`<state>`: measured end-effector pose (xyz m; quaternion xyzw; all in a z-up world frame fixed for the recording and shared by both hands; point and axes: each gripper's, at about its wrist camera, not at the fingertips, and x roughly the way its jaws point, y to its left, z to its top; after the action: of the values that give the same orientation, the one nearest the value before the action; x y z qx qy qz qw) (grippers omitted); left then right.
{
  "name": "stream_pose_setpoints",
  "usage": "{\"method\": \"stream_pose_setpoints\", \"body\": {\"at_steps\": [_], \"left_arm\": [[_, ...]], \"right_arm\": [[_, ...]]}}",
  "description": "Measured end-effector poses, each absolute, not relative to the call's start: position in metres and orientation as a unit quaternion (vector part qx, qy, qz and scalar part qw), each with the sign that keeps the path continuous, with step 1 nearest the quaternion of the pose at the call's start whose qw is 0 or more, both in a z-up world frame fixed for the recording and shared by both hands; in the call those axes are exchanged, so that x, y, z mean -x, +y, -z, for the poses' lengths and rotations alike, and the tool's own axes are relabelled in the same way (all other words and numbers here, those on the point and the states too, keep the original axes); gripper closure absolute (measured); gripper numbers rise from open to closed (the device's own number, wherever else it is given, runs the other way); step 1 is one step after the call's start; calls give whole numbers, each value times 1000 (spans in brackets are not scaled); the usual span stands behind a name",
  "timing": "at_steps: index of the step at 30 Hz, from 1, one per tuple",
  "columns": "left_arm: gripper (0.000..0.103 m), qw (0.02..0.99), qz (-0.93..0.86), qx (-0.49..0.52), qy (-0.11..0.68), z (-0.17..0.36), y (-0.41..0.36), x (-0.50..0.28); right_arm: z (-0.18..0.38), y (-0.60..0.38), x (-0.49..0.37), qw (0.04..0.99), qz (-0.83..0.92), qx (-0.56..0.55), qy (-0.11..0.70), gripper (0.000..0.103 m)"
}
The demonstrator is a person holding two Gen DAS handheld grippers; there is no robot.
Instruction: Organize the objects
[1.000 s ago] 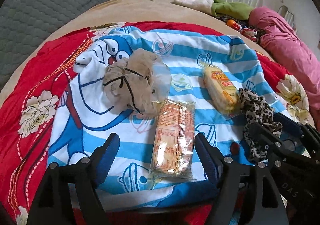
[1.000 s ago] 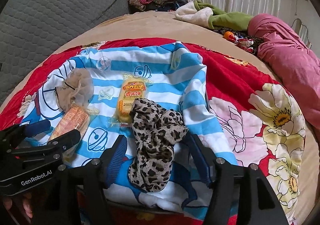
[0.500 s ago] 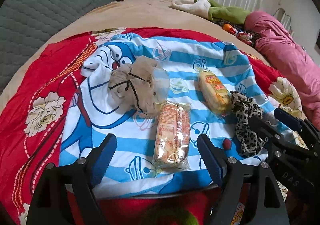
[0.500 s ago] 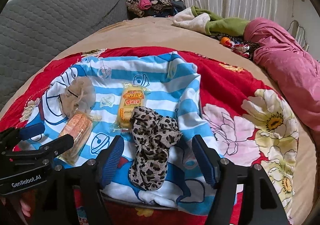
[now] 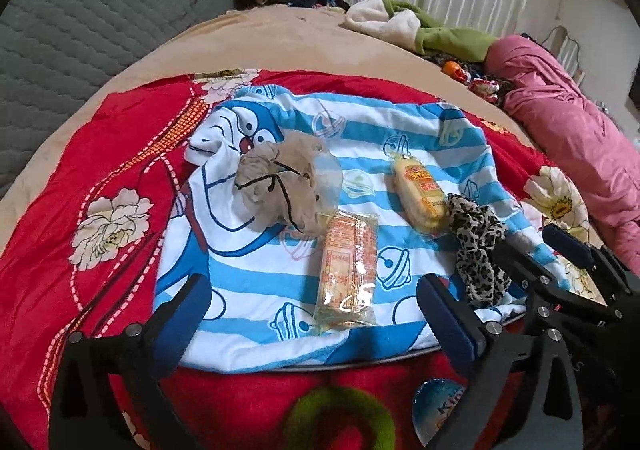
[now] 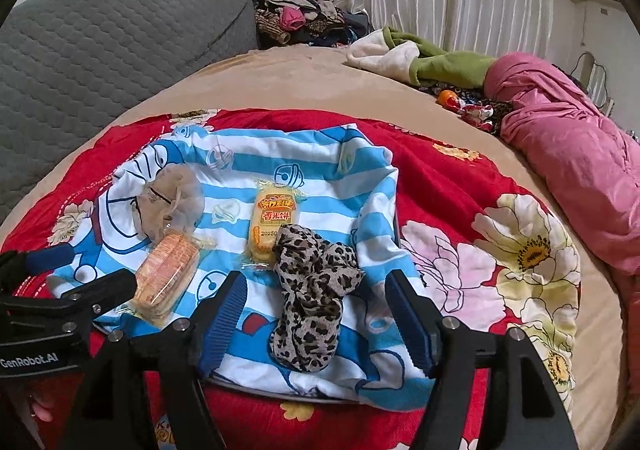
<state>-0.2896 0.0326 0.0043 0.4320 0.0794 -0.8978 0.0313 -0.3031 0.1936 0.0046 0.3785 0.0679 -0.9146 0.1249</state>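
Observation:
A blue-striped cartoon cloth (image 5: 400, 130) lies spread over a red floral blanket. On it rest a beige bundle in clear plastic (image 5: 280, 186), an orange cracker pack (image 5: 348, 262), a yellow snack pack (image 5: 420, 190) and a leopard-print cloth (image 5: 478, 246). My left gripper (image 5: 314, 290) hovers over the cracker pack's near end. Its jaws are opening wide, and the pads are well clear of the pack. My right gripper (image 6: 316, 282) is open astride the leopard-print cloth (image 6: 312, 290), which lies loose and untouched. Each gripper shows in the other's view, the right (image 5: 560, 250) and the left (image 6: 80, 270).
The red blanket (image 6: 440, 190) covers a tan bed. A pink quilt (image 6: 568, 154) lies at the right, a green and white cloth (image 6: 420, 58) and a pile of clothes (image 6: 304, 14) at the back, and a grey quilted headboard (image 6: 100, 50) at the left.
Both grippers have drawn back and upward from the cloth, so everything looks smaller. The left jaws have spread wider. The cracker pack and leopard cloth have stayed lying where they were.

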Motion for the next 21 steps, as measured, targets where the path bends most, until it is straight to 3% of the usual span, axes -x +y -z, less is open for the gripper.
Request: {"method": "stream_pose_setpoints", "body": {"at_steps": [9, 21], "left_arm": [[1, 31, 900, -426, 88, -13, 26, 278], [1, 15, 914, -392, 102, -42, 24, 251]], "right_arm": [[-16, 202, 287, 118, 918, -375, 54, 31], [-45, 202, 254, 122, 929, -345, 48, 18]]}}
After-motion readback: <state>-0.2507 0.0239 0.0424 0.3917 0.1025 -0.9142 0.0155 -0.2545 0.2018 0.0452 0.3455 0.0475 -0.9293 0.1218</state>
